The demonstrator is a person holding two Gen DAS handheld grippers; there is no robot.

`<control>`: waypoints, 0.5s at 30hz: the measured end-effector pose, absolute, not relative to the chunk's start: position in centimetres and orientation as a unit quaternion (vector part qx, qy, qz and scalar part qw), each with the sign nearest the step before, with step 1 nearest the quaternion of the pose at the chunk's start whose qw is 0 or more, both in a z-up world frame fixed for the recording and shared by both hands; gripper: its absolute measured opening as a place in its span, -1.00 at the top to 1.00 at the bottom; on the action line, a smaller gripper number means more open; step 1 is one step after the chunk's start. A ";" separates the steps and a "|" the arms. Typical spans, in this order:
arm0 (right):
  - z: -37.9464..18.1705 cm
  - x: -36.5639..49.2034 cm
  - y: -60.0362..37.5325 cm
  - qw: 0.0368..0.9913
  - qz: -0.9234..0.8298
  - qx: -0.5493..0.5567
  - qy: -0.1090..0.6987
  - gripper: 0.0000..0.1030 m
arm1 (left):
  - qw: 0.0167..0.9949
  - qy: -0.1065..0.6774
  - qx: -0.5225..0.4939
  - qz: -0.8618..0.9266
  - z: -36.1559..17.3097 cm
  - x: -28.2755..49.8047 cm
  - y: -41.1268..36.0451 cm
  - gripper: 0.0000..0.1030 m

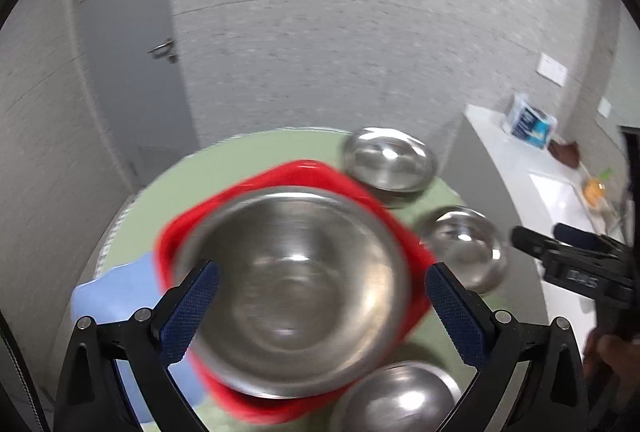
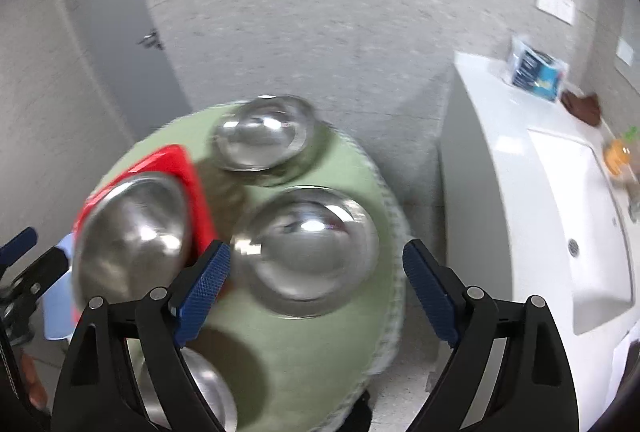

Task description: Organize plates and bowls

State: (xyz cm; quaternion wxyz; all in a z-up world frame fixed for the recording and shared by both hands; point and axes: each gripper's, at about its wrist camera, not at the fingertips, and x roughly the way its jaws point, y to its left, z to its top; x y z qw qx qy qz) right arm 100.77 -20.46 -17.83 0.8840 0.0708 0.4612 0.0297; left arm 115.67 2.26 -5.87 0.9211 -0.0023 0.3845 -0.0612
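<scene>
A round green table (image 1: 280,148) carries several steel bowls. A large steel bowl (image 1: 292,288) sits on a red square plate (image 1: 304,172), which overlaps a blue plate (image 1: 112,296). My left gripper (image 1: 322,308) is open above that bowl, its blue pads on either side. Other steel bowls stand at the far right (image 1: 390,160), right (image 1: 466,248) and near edge (image 1: 396,400). My right gripper (image 2: 316,292) is open above the middle bowl (image 2: 308,248). The red plate (image 2: 188,168) and its bowl (image 2: 132,236) show at left.
A white counter with a sink (image 2: 560,224) stands right of the table, with a blue packet (image 2: 536,68) and a brown cloth (image 2: 582,106) on it. A grey door (image 1: 132,64) is behind on the left. Both views are motion-blurred.
</scene>
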 end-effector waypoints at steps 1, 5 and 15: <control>-18.4 101.2 -21.2 0.881 0.026 0.071 0.466 -0.74 | 0.920 0.386 0.004 -0.066 -6.1 115.8 0.6 -0.97; -22.2 103.6 -24.2 0.861 0.040 0.078 0.501 -0.74 | 0.913 0.404 0.026 -0.059 -7.4 117.2 -4.8 -0.97; -29.1 108.2 -25.9 0.786 0.209 0.154 0.561 0.72 | 0.893 0.449 0.027 0.002 -9.3 121.6 -10.8 -0.97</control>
